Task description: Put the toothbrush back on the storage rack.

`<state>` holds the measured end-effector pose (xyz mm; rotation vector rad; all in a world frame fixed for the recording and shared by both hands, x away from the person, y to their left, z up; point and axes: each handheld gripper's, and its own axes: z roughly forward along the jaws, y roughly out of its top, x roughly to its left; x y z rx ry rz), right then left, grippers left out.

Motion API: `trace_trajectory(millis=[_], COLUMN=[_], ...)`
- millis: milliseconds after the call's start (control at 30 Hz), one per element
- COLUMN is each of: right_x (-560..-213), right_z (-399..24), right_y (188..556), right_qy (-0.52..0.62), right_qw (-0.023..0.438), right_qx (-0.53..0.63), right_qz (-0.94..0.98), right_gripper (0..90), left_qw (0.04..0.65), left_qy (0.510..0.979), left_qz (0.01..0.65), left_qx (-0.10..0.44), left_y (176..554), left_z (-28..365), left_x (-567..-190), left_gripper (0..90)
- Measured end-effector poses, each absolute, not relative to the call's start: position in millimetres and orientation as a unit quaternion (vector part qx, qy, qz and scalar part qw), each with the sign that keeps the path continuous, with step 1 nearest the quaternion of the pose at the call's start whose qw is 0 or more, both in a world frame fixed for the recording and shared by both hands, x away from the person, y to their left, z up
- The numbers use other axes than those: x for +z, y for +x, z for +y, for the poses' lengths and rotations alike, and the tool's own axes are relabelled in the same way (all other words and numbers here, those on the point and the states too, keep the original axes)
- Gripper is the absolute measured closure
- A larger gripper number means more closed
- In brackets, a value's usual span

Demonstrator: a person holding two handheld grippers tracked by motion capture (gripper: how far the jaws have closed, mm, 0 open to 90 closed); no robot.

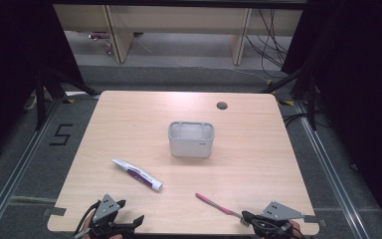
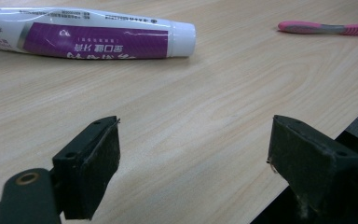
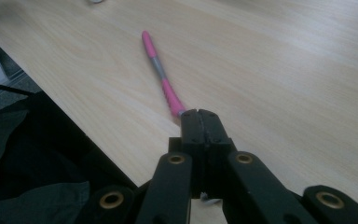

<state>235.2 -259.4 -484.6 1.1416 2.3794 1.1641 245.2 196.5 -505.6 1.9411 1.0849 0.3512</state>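
right gripper pinches the toothbrush at the near edge

the toothbrush (image 3: 161, 77) lies on the table (image 1: 258, 164) near its front edge, right of centre, its pink handle pointing away and to the left in the high view. its near end (the part by the head) sits between the pads of the right gripper (image 3: 200, 116), whose jaws are pressed together around it; in the right gripper view the pink grip runs straight into the closed black tips, and how much of the head lies behind them cannot be made out. in the high view the right gripper (image 1: 251, 218) rests at the table's front right corner with the toothbrush (image 1: 214, 204) reaching out from it.

to the left, well apart from the toothbrush, a tube (image 1: 137, 175) of white and purple lies on its side, cap toward the right.

the left gripper (image 1: 129, 221) sits at the front left corner, jaws spread wide and holding nothing; in its own view the tube (image 2: 88, 39) lies ahead on bare wood.

farther back, near the middle of the table, stands a grey bin (image 1: 191, 139), upright.
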Motion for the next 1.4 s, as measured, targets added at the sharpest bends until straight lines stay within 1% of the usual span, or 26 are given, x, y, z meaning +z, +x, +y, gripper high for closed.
trace_trajectory(millis=[67,100,200,233,400,433,467,500,567,633,667,767,900,1033,1067,1100,1200,1400], right_x=[-485.9,-488.5,-491.7,-491.7,-497.2,-497.2,-497.7,-497.6,-499.3,-499.9,-500.5,-499.3,-499.7,-499.5,-499.9,-499.9,-500.2,-499.4], right_z=[-255.8,-252.5,-249.2,-249.2,-247.1,-247.1,-246.9,-245.4,-245.7,-244.1,-243.9,-245.4,-245.2,-244.5,-244.3,-244.2,-243.8,-245.6], right_y=[234.3,235.5,237.8,237.8,243.5,243.5,244.4,242.9,245.2,244.6,245.3,247.1,250.3,254.5,256.4,258.1,260.5,271.1], right_qy=[0.395,0.392,0.39,0.39,0.377,0.377,0.375,0.387,0.378,0.385,0.382,0.376,0.381,0.383,0.379,0.38,0.386,0.383], right_qw=[0.128,0.119,0.12,0.12,0.118,0.118,0.123,0.114,0.121,0.115,0.114,0.124,0.128,0.129,0.137,0.137,0.137,0.147], right_qx=[0.393,0.387,0.375,0.375,0.363,0.363,0.358,0.354,0.351,0.344,0.345,0.34,0.332,0.326,0.327,0.324,0.32,0.315], right_qz=[0.82,0.826,0.832,0.832,0.844,0.844,0.846,0.844,0.848,0.849,0.849,0.853,0.853,0.854,0.855,0.856,0.854,0.855], right_gripper=[90.0,90.0,90.0,90.0,90.0,90.0,90.0,90.0,90.0,90.0,90.0,90.0,90.0,90.0,90.0,90.0,90.0,90.0], left_qw=[0.419,0.429,0.427,0.42,0.428,0.419,0.427,0.427,0.418,0.419,0.43,0.418,0.43,0.427,0.427,0.419,0.432,0.431], left_qy=[0.79,0.783,0.783,0.791,0.782,0.791,0.783,0.782,0.79,0.789,0.78,0.792,0.78,0.781,0.781,0.79,0.779,0.779], left_qz=[0.425,0.429,0.43,0.423,0.431,0.424,0.431,0.432,0.425,0.427,0.434,0.423,0.433,0.433,0.433,0.425,0.434,0.434], left_qx=[0.141,0.139,0.14,0.14,0.14,0.139,0.138,0.138,0.139,0.139,0.137,0.139,0.138,0.138,0.138,0.139,0.136,0.138], left_y=[245.6,245.7,245.5,245.9,245.7,246.0,245.7,245.5,246.0,245.9,245.3,245.9,245.4,245.1,245.1,245.8,245.2,244.6], left_z=[198.4,196.5,196.7,198.5,196.6,198.4,195.8,195.6,197.5,197.1,195.0,198.2,195.1,195.3,195.3,197.8,194.6,195.4], left_x=[-504.7,-506.1,-505.8,-505.0,-506.1,-505.2,-506.4,-506.5,-505.5,-505.6,-506.5,-505.2,-506.7,-506.2,-506.2,-505.4,-506.7,-506.0], left_gripper=[16.1,16.1,16.2,16.2,16.2,16.2,16.2,16.1,16.2,16.1,16.2,16.2,16.2,16.2,16.2,16.2,16.2,16.2])
